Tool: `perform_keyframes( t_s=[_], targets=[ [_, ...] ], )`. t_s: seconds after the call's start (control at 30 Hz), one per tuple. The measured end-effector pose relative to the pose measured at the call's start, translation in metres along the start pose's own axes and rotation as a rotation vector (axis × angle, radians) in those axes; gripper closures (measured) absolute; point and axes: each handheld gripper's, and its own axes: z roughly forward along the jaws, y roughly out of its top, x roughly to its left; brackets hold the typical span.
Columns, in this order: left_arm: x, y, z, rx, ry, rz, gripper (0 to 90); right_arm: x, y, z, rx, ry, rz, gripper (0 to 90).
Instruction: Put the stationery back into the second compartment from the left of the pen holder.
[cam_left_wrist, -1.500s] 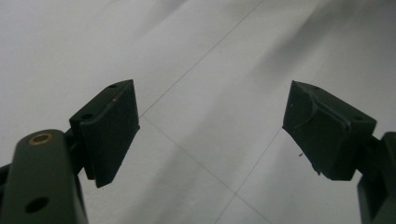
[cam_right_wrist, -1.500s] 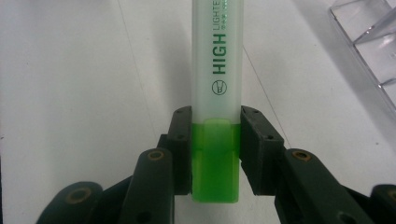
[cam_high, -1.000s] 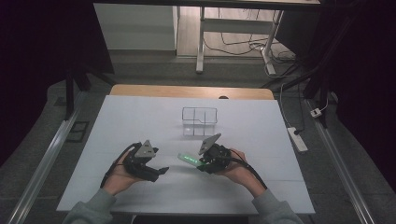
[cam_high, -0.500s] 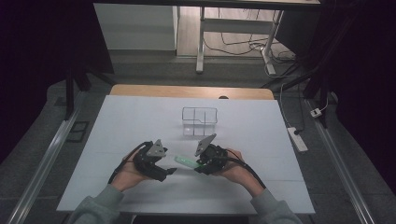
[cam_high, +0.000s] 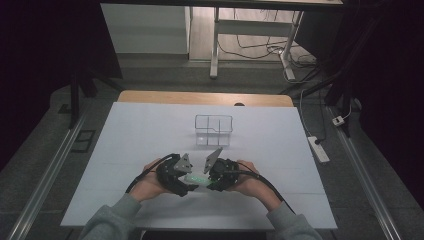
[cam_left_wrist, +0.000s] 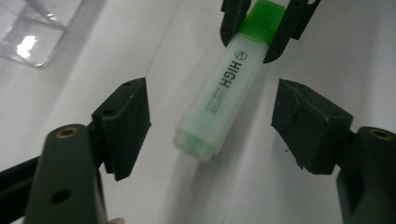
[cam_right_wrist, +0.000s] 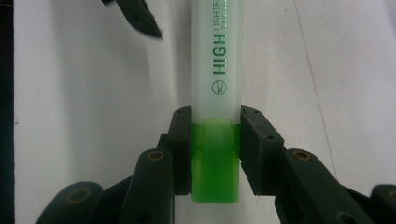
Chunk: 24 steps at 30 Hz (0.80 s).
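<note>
Right gripper (cam_right_wrist: 215, 140) clamps the green cap of the highlighter (cam_left_wrist: 224, 93). Its pale barrel end lies between the left gripper's (cam_left_wrist: 212, 126) pads, untouched; those jaws have just been closing, gaps either side.

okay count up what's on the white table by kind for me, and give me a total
Green highlighter: 1
Clear plastic organizer box: 1
Hand-held gripper: 2, the left hand-held gripper and the right hand-held gripper
Total: 4
</note>
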Motion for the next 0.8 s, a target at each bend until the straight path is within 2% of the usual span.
perform_keyframes(
  t_s=[0.2,0.33,0.37,0.6,0.73,0.77,0.8],
  targets=[
    [-0.004,0.003,0.009,0.041,-0.04,0.061,40.6,0.003,0.003,0.0,0.01,0.01,-0.027,66.4],
    [-0.005,0.003,0.009,0.043,-0.03,0.078,51.2,0.004,0.004,-0.001,0.018,0.009,-0.046,66.4],
    [-0.005,0.003,0.009,0.04,-0.034,0.077,54.1,0.005,0.004,-0.002,0.026,0.012,-0.038,66.4],
    [-0.008,0.002,0.011,0.052,-0.062,0.111,59.0,0.006,0.004,-0.002,0.042,0.031,-0.064,66.2],
    [-0.01,0.002,0.015,0.08,-0.064,0.125,60.2,0.007,0.004,-0.005,0.032,0.033,-0.082,66.1],
    [-0.011,0.003,0.016,0.085,-0.058,0.131,60.5,0.006,0.004,-0.005,0.027,0.05,-0.081,66.1],
    [-0.011,0.003,0.017,0.089,-0.055,0.132,60.7,0.007,0.004,-0.005,0.029,0.041,-0.084,66.1]
  ],
)
